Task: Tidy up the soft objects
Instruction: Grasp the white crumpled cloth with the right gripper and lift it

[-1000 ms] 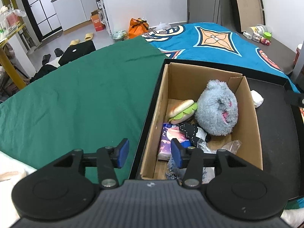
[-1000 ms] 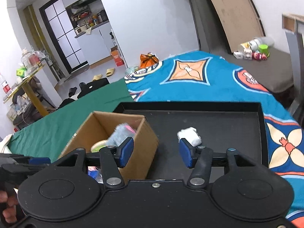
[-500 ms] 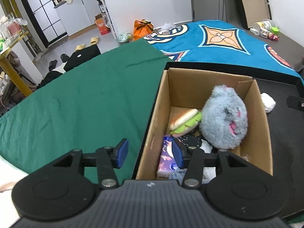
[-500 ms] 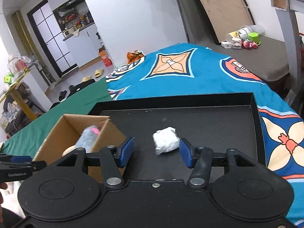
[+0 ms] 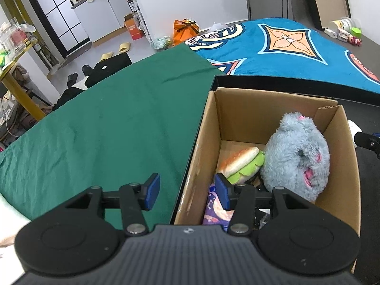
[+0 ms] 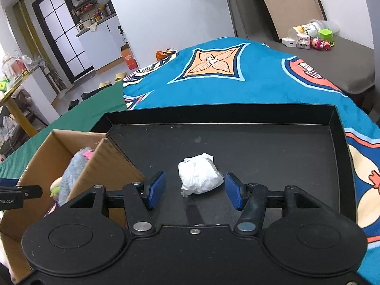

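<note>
A crumpled white soft wad [image 6: 200, 176] lies on the black tray [image 6: 261, 147]. My right gripper [image 6: 194, 193] is open, its blue pads on either side of the wad, not touching it. A cardboard box [image 5: 256, 109] stands at the tray's left and holds a grey-blue plush [image 5: 296, 159], a burger toy [image 5: 242, 163], a purple packet [image 5: 217, 211] and other items. The box also shows in the right wrist view [image 6: 78, 156]. My left gripper [image 5: 186, 191] is open and empty, straddling the box's left wall.
The tray lies on a blue patterned cloth [image 6: 237, 76] next to a green cloth [image 5: 106, 123]. Toys and a tub [image 6: 311, 35] stand on a grey surface at the far right. The floor beyond holds slippers, a bag and boxes.
My right gripper has moved right and forward from the box until the white wad lies between its pads. My left gripper has drawn back a little along the box's left wall.
</note>
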`<state>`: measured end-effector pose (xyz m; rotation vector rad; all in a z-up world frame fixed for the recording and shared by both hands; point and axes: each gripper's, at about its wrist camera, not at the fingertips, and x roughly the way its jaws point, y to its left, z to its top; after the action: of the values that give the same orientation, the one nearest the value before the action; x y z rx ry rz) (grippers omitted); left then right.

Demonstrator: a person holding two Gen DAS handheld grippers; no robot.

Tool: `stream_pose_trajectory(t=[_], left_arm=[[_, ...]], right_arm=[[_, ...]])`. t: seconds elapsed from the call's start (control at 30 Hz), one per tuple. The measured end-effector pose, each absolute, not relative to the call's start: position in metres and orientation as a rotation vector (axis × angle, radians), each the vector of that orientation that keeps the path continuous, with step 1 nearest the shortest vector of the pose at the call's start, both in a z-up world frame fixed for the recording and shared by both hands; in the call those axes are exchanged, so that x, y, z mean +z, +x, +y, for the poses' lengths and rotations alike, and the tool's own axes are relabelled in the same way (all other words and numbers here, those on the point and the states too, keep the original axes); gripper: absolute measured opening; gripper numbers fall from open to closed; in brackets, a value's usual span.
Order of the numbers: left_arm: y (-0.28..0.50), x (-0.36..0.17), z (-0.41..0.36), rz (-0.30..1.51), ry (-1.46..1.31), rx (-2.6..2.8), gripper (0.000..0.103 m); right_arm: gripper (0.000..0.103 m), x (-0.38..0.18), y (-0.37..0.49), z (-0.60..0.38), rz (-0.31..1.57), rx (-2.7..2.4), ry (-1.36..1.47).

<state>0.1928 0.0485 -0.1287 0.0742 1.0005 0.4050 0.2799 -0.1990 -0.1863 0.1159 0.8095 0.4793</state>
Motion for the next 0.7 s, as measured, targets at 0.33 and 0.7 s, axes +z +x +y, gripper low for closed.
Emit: stream_pose_trajectory(t=[0.33,0.7], left_arm=[[0.197,-0.138,0.047,1.020,0.088,0.408,0.050],[0.197,-0.138,0.049,1.027,0.089,0.409,0.050]], right_arm=[[0.056,-0.193,0.286,-0.189,0.808,0.517,0.085],[0.034,-0.196,0.287,-0.188,0.811,0.524,0.066]])
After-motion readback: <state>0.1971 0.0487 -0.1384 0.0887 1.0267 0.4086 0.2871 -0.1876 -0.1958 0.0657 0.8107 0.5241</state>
